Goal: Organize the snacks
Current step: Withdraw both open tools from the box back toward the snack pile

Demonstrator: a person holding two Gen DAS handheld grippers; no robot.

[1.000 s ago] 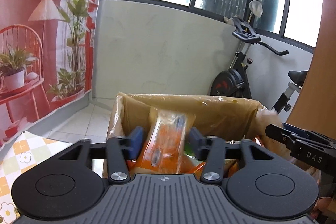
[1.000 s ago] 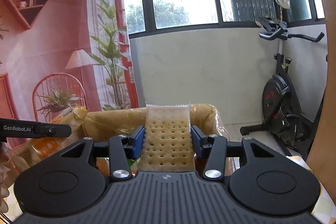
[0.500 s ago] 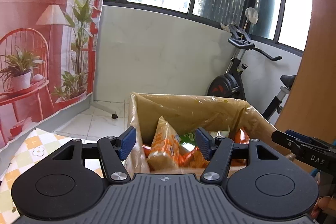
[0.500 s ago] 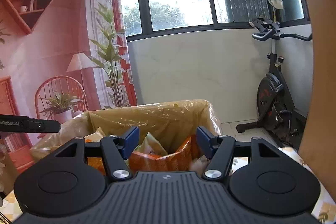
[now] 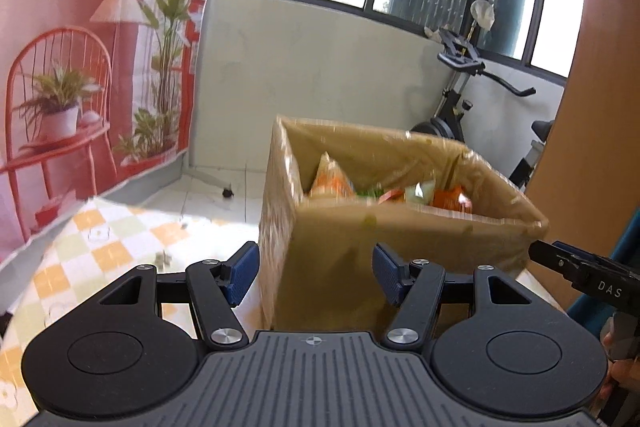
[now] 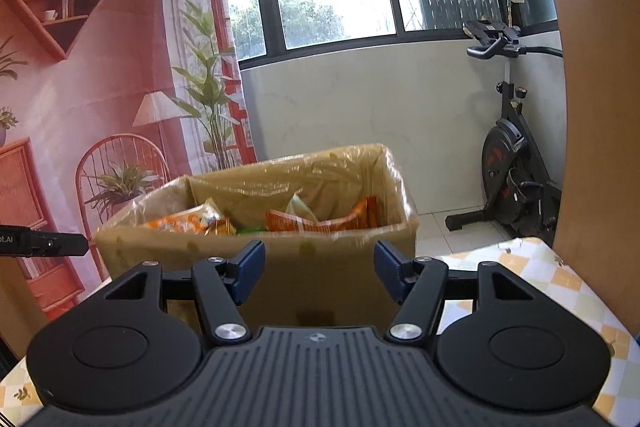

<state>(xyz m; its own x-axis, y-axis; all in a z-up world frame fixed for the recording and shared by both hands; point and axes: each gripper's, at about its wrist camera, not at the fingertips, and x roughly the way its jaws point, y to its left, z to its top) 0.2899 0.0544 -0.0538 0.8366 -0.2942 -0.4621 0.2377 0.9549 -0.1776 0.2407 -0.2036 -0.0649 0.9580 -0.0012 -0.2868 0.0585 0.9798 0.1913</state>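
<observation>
A cardboard box (image 5: 360, 247) lined with clear plastic stands on the table and holds several orange and green snack packets (image 5: 332, 179). It also shows in the right wrist view (image 6: 320, 267) with the snack packets (image 6: 304, 221) inside. My left gripper (image 5: 314, 273) is open and empty, in front of the box's near left corner. My right gripper (image 6: 318, 273) is open and empty, in front of the box's near wall. The right gripper's side (image 5: 580, 275) shows at the right of the left view.
A checkered tablecloth (image 5: 88, 259) covers the table (image 6: 560, 287). An exercise bike (image 6: 516, 163) stands on the tiled floor behind. A printed red backdrop (image 6: 100, 87) hangs at the left. A brown panel (image 6: 600, 107) is at the right.
Both grippers let go of their packets into the box, opened, and pulled back and down from above the box to in front of it.
</observation>
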